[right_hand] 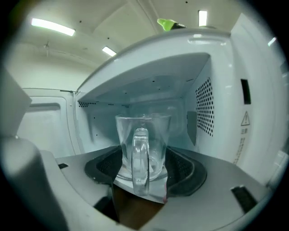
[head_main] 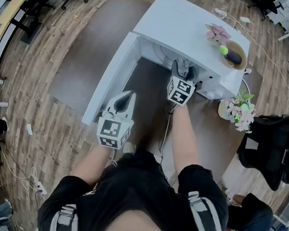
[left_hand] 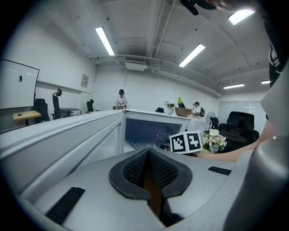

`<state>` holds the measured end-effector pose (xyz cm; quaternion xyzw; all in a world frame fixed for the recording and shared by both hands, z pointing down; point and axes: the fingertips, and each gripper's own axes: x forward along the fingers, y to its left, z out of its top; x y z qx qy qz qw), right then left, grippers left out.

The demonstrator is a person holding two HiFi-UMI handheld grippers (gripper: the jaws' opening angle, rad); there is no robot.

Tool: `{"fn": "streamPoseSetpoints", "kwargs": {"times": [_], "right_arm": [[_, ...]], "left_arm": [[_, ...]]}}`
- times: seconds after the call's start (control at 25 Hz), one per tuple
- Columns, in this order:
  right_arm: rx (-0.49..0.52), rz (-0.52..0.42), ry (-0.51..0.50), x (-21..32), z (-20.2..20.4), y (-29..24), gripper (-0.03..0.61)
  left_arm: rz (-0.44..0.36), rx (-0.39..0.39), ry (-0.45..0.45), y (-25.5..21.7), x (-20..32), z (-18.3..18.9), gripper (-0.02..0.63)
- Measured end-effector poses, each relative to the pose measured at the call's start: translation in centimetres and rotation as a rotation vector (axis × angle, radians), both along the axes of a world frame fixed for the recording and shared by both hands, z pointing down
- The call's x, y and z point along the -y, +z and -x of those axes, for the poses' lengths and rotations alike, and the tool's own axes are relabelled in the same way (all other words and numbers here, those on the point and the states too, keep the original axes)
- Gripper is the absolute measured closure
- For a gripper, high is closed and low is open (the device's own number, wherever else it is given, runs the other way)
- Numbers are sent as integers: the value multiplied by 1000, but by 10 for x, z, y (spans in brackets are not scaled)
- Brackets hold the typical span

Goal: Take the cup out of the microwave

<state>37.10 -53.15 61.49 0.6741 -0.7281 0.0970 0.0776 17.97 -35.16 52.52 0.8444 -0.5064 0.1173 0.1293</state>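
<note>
Cup [right_hand: 143, 144] of clear glass stands inside the microwave [right_hand: 253, 113], between the parted jaws of the right gripper [right_hand: 143, 162] (handle facing outward). Jaws of the left gripper [left_hand: 147, 164] sit together, empty.

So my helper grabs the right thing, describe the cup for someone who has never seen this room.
Find the white microwave with its door open. The cup stands alone inside it. Unlike the brown bowl on top, it is clear glass, its handle facing out.
</note>
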Motion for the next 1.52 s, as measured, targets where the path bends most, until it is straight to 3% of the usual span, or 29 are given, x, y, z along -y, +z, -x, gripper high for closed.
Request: {"fn": "streamPoseSetpoints", "kwargs": {"times": [0.4,0.96,1.52], "right_arm": [[8,-42,-55,-108,28,-43,278],[-9,-174,-24,-295,52,-149,278],[-6,-246,-12,-344,63,-179,278]], "left_arm": [[-88,-25,47,-43,-26,-5,612],[-207,-88,128,-95,-133,7,612],[-251,-92,187,-114,-168,4,612]]}}
